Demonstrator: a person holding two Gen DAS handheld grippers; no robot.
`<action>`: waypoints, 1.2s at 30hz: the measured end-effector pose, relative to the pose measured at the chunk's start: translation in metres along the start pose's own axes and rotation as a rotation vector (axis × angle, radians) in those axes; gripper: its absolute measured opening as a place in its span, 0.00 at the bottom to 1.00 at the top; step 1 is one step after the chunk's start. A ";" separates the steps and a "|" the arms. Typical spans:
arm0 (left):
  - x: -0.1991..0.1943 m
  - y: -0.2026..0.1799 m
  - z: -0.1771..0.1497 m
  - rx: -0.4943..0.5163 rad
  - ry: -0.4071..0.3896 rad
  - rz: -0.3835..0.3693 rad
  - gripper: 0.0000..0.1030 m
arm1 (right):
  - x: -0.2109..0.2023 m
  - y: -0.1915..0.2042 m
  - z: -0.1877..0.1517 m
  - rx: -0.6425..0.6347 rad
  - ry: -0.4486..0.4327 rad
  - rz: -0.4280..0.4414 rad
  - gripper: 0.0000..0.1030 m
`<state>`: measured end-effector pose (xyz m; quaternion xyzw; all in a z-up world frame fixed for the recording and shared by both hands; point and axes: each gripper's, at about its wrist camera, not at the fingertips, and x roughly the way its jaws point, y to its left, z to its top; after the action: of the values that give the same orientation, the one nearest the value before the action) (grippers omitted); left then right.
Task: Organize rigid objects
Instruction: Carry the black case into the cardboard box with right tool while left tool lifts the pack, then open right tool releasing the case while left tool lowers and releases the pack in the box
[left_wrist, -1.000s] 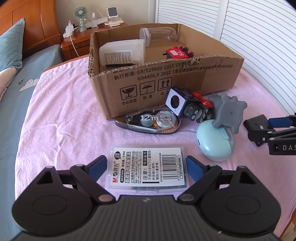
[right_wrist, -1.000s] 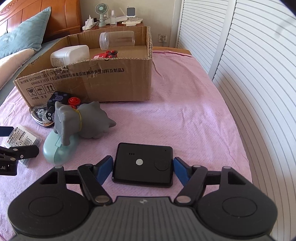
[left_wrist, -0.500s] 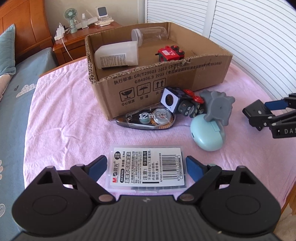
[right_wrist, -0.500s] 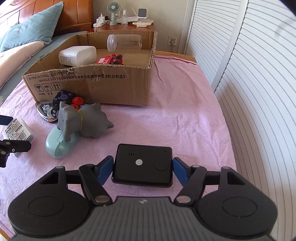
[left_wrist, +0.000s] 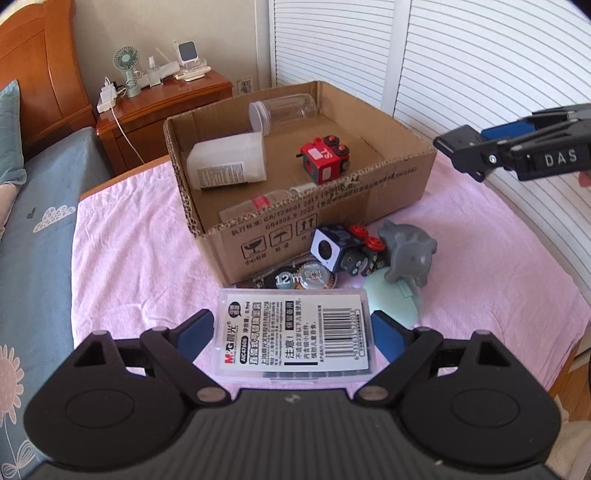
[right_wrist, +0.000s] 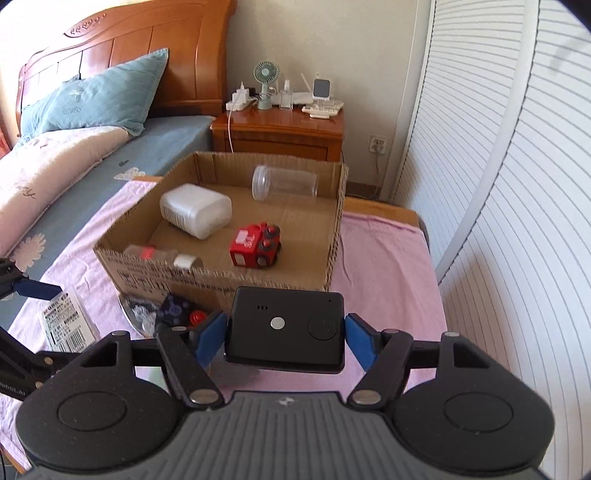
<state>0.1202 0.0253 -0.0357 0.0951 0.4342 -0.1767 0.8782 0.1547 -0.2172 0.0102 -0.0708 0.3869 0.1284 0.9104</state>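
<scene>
My left gripper (left_wrist: 291, 330) is shut on a clear plastic refill case (left_wrist: 295, 336) with a white barcode label and holds it raised above the pink cloth, short of the cardboard box (left_wrist: 369, 184). My right gripper (right_wrist: 284, 334) is shut on a black rectangular device (right_wrist: 284, 330) and holds it high, just before the box's near wall (right_wrist: 221, 277). The right gripper also shows at the right in the left wrist view (left_wrist: 461, 147). The box holds a red toy train (left_wrist: 325, 158), a white jar (left_wrist: 229, 162), a clear jar (left_wrist: 284, 110) and a small bottle (left_wrist: 258, 206).
On the pink cloth before the box lie a correction tape (left_wrist: 295, 277), a black cube toy (left_wrist: 343, 251), a grey elephant figure (left_wrist: 406, 254) and a pale green oval case (left_wrist: 391, 302). A bed (right_wrist: 74, 166), a wooden nightstand (right_wrist: 280, 129) and louvered doors (right_wrist: 517, 184) surround the table.
Both grippers have lifted their objects off the cloth and risen. The right gripper has moved up and toward the box; the box interior now shows from above.
</scene>
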 end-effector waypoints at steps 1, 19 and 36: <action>-0.001 0.001 0.003 0.000 -0.007 0.006 0.87 | 0.001 0.002 0.008 -0.009 -0.012 0.005 0.72; 0.006 0.022 0.076 -0.001 -0.089 0.059 0.88 | 0.041 0.009 0.048 0.036 0.017 0.055 1.00; 0.096 0.000 0.200 -0.039 -0.017 -0.019 0.90 | 0.026 -0.011 0.002 0.140 0.100 -0.017 1.00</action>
<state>0.3195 -0.0604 0.0091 0.0725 0.4309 -0.1774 0.8818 0.1763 -0.2223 -0.0067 -0.0166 0.4395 0.0896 0.8936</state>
